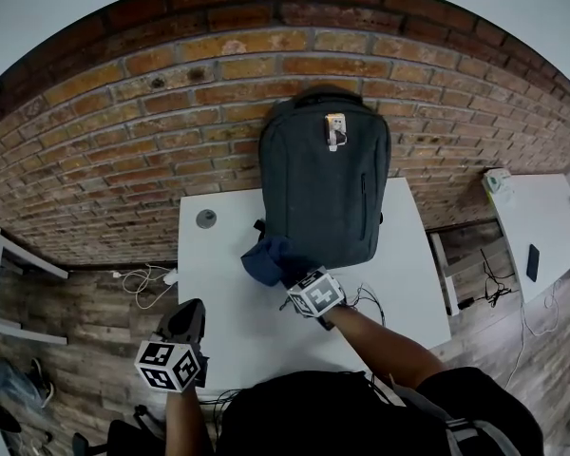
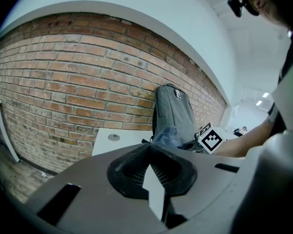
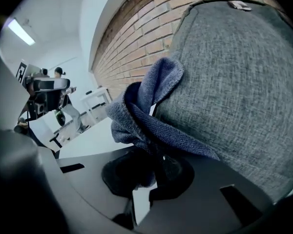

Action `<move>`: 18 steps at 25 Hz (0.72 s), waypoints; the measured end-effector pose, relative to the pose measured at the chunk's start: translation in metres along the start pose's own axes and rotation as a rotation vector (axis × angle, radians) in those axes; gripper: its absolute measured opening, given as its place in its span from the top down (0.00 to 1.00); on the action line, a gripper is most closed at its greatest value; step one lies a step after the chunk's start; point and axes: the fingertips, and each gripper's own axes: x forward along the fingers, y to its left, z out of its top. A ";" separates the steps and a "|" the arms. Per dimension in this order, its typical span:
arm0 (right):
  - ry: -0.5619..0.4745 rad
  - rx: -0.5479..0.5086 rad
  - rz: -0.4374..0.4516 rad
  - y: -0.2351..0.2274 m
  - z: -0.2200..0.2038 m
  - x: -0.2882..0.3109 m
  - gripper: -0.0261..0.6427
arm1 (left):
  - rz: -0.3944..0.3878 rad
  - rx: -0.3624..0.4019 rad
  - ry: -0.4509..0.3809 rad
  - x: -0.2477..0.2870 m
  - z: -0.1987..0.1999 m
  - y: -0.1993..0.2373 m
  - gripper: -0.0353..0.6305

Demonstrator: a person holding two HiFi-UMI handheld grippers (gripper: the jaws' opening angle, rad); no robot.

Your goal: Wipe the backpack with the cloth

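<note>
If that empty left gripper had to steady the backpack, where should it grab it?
Probably the carry loop at the top of the backpack, coming from above. The backpack stands upright against the brick wall, so the loop sticks up free, and the right gripper with the cloth is busy low down.

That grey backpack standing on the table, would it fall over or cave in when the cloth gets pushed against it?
Probably it won't tip: the backpack stands against the brick wall, which should brace it. Its fabric looks soft, so it may dent a little where the cloth presses. Pushed sideways, it might slide along the smooth table.
</note>
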 end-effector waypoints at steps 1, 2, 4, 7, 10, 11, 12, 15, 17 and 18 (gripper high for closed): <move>-0.004 0.008 0.000 0.001 0.000 0.002 0.93 | -0.003 -0.001 -0.001 0.000 0.000 0.002 0.95; -0.009 0.015 0.001 0.002 0.001 0.004 0.93 | -0.007 -0.002 -0.003 -0.001 -0.001 0.004 0.95; -0.022 0.026 0.001 0.003 0.006 0.002 0.93 | -0.015 -0.004 -0.007 -0.001 -0.001 0.008 0.95; -0.058 0.042 0.000 0.004 0.020 -0.006 0.93 | -0.023 -0.011 -0.012 -0.001 -0.003 0.013 0.95; -0.094 0.033 -0.015 0.003 0.038 -0.016 0.93 | -0.023 -0.020 -0.021 -0.002 -0.002 0.020 0.95; -0.111 0.025 -0.025 0.002 0.046 -0.020 0.93 | -0.024 -0.023 -0.024 -0.002 -0.002 0.022 0.95; -0.133 0.020 -0.038 -0.001 0.054 -0.025 0.93 | -0.024 -0.026 -0.027 -0.002 -0.002 0.023 0.95; -0.203 0.015 -0.080 -0.014 0.084 -0.044 0.93 | -0.027 -0.034 -0.032 -0.001 -0.002 0.025 0.95; -0.242 0.008 -0.103 -0.023 0.105 -0.055 0.93 | -0.026 -0.038 -0.034 -0.001 -0.003 0.027 0.95; -0.260 0.005 -0.114 -0.027 0.114 -0.060 0.93 | -0.026 -0.041 -0.036 -0.001 -0.003 0.028 0.95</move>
